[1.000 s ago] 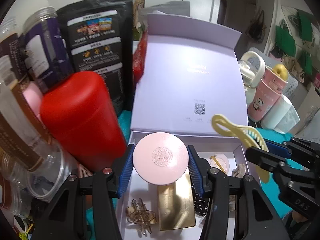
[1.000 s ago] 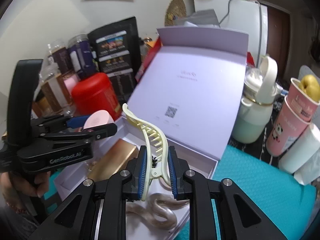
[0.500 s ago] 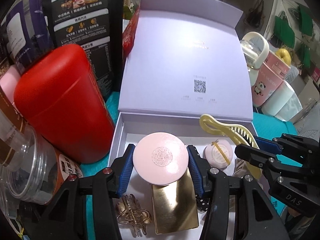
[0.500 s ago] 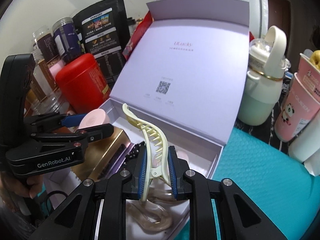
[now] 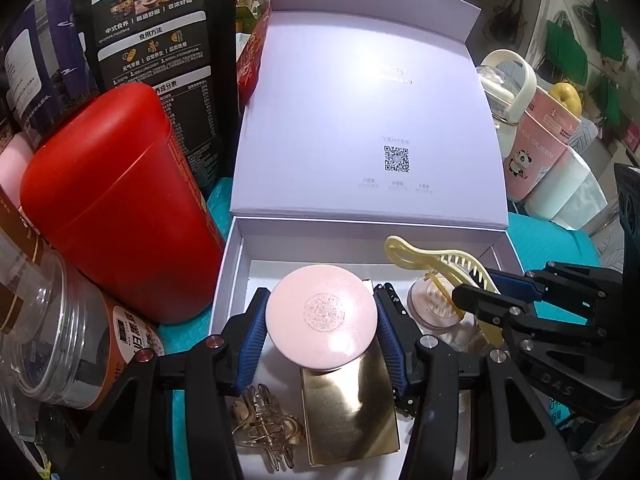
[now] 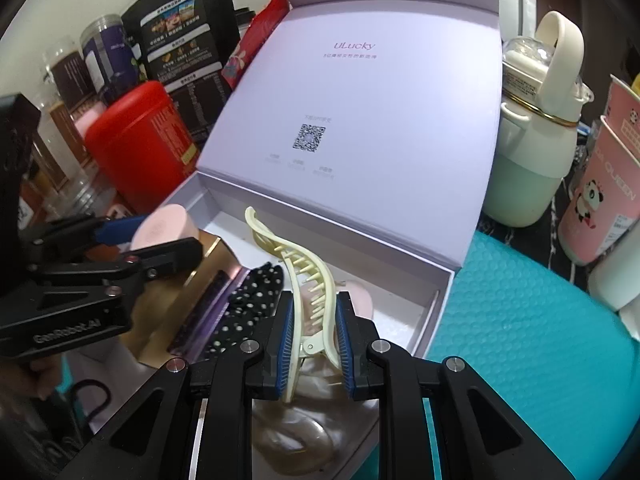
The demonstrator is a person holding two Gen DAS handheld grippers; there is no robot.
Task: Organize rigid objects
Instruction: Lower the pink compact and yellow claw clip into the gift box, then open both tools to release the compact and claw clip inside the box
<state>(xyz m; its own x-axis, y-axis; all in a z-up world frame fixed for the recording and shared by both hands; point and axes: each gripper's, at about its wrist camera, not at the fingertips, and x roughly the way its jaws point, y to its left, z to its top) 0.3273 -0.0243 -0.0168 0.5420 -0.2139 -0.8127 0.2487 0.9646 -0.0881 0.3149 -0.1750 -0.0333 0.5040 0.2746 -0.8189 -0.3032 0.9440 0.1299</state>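
**A:** See the left gripper (image 5: 322, 322)? Its blue ribbed fingers (image 5: 253, 338) are clamped on either side of the round pink compact (image 5: 322, 316), which hangs low in the middle of the frame over the open box (image 5: 236, 256).

**B:** And the right gripper (image 6: 314, 344) is shut tight on the cream hair claw (image 6: 302, 280), pinched at its hinge with the teeth pointing away from the camera. It hangs over the box's near right part.

**A:** I'd guess both are about to be set inside. The compact is smooth, hard and disc-shaped, so it should go down flat; the bare white floor at the upper left of the box looks the better landing than the gold card (image 5: 350, 408) beneath it, which is glossy and would let it slide.

**B:** The claw is trickier. It's thin, curved plastic with springy prongs. Lay it on its side before letting go, or it may tip over.

**A:** There's clutter to avoid too: a wiry gold clip (image 5: 266, 428) at lower left, a spotted black piece (image 6: 246, 300), a small clear jar (image 5: 436, 306).

**B:** Outside, a matte red canister (image 5: 120, 204) stands just beside the box's left wall, on the teal bubbled mat (image 6: 528, 340) over the bench.
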